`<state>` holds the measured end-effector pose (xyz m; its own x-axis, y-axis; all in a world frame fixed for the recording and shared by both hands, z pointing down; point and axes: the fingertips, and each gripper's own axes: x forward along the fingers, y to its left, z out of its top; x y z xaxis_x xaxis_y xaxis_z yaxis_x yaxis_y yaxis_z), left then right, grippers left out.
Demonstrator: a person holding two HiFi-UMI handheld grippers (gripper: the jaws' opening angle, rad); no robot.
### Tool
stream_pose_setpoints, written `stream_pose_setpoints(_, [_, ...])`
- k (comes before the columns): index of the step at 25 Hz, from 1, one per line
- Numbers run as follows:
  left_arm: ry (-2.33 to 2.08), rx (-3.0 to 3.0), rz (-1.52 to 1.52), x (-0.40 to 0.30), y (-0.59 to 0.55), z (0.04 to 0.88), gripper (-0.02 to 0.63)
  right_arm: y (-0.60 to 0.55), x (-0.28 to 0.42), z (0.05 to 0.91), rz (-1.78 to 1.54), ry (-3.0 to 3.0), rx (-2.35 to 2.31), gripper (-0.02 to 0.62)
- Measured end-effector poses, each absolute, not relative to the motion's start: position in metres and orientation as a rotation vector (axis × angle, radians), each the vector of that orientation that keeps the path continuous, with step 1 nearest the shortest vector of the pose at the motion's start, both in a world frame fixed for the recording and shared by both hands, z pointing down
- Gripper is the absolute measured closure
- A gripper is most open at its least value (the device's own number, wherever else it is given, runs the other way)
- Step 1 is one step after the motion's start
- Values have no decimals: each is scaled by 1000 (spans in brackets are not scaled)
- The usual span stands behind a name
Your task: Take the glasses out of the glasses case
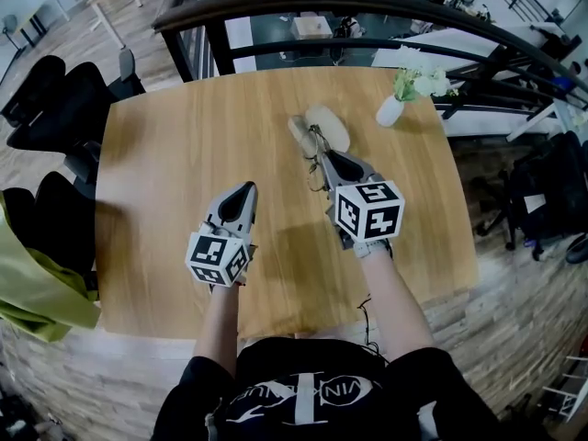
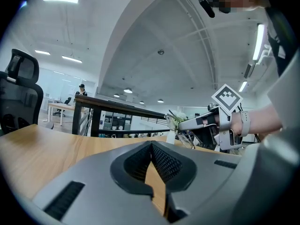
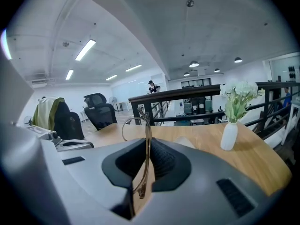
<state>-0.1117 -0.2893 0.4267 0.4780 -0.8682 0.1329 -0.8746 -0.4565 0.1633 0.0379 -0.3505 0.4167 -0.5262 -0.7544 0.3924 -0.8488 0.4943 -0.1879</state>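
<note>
While the right claw [image 1: 329, 161], almost closed, pinches one thin temple of the glasses [image 3: 147, 125] just below the glasses case [image 1: 326, 127], upper centre of the desk [image 1: 184, 154], the left claw [image 2: 152, 148] is closed and empty. The frame is probably light, springy and fragile, so it is best held gently near the hinge.

- A light wooden table [image 1: 165, 182] is taking up the middle of the head view, with most of its top showing bare.
- A pale glasses case [image 1: 323, 127] is lying on it, toward the far edge.
- A small white vase [image 1: 390, 111] holding white flowers [image 1: 424, 83] is standing upright near the far right corner, apart from the case.
</note>
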Motion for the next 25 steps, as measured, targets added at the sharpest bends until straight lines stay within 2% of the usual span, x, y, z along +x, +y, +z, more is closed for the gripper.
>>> stream_pose_setpoints(25, [-1541,2533,6,-118,-225,400,589,-253,51,394,441,-2615,1293,555])
